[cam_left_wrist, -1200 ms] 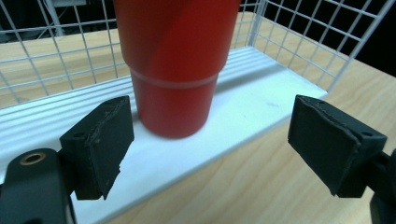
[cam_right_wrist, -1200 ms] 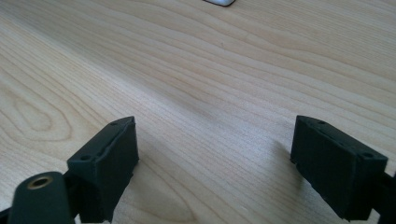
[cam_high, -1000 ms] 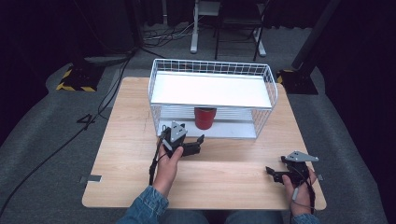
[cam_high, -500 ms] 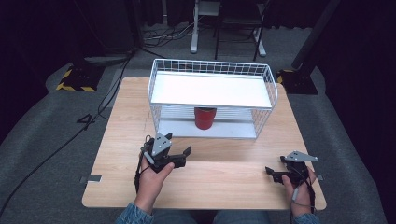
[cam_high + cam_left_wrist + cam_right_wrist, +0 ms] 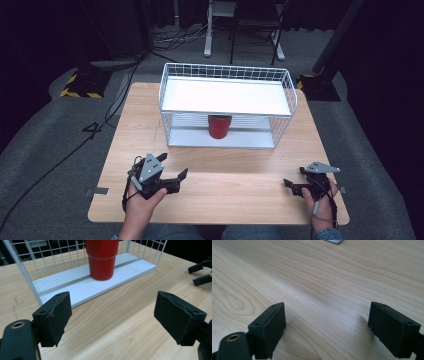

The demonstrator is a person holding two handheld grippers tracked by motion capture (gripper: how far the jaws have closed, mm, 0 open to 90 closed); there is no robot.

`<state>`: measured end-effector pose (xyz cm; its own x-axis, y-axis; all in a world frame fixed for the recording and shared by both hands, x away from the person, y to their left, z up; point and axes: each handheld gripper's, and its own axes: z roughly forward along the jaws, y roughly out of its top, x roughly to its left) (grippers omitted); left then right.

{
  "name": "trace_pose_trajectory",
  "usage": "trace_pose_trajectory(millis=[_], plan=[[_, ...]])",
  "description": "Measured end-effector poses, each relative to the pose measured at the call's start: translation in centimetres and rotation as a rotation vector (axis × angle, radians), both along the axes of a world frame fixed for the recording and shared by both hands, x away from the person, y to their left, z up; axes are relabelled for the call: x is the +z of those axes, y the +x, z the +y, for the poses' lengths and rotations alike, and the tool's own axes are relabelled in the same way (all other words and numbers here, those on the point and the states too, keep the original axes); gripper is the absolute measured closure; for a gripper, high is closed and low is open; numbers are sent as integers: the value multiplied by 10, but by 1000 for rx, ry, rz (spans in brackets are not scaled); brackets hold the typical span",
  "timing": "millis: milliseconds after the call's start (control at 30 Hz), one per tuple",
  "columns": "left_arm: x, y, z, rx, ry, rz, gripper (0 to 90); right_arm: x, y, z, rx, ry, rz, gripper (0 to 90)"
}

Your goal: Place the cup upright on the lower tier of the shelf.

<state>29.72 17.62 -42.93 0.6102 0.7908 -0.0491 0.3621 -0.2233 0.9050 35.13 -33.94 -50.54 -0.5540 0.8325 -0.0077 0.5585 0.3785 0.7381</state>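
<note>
A red cup point(image 5: 219, 126) stands upright on the bottom shelf of a white wire rack point(image 5: 226, 97) at the back middle of the wooden table point(image 5: 220, 187). My left gripper point(image 5: 172, 166) rests low at the near left, open and holding nothing, its jaws pointing toward the rack. In the left gripper view the red cup point(image 5: 102, 258) stands ahead on the rack's white base point(image 5: 82, 290), beyond the wide-apart jaws of the left gripper point(image 5: 112, 320). My right gripper point(image 5: 294, 177) sits at the near right, open. In its own view the right gripper point(image 5: 327, 327) has bare wood between the jaws.
The rack's white top shelf point(image 5: 227, 95) carries nothing. A cable point(image 5: 65, 155) runs across the grey floor at the left, and chair and stand legs point(image 5: 240, 45) are behind the table. The other gripper's black jaws point(image 5: 200, 272) show at the right edge of the left gripper view.
My left gripper has drawn back from the rack's front toward the near left of the table, staying open. The right gripper has not moved.
</note>
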Motion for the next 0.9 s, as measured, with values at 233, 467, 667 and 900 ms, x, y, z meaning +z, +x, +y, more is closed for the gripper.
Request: trace_pose_trajectory(millis=[233, 467, 667, 900], plan=[[-10, -7, 25, -27, -24, 39, 155, 0, 0, 0, 0, 0, 0, 149], [-31, -11, 44, -41, 56, 118, 153, 0, 0, 0, 0, 0, -1, 149], [-48, -9, 52, -34, 99, 172, 153, 0, 0, 0, 1, -3, -2, 150], [-68, -3, 58, -18, 166, 270, 155, 0, 0, 0, 0, -3, -2, 150]])
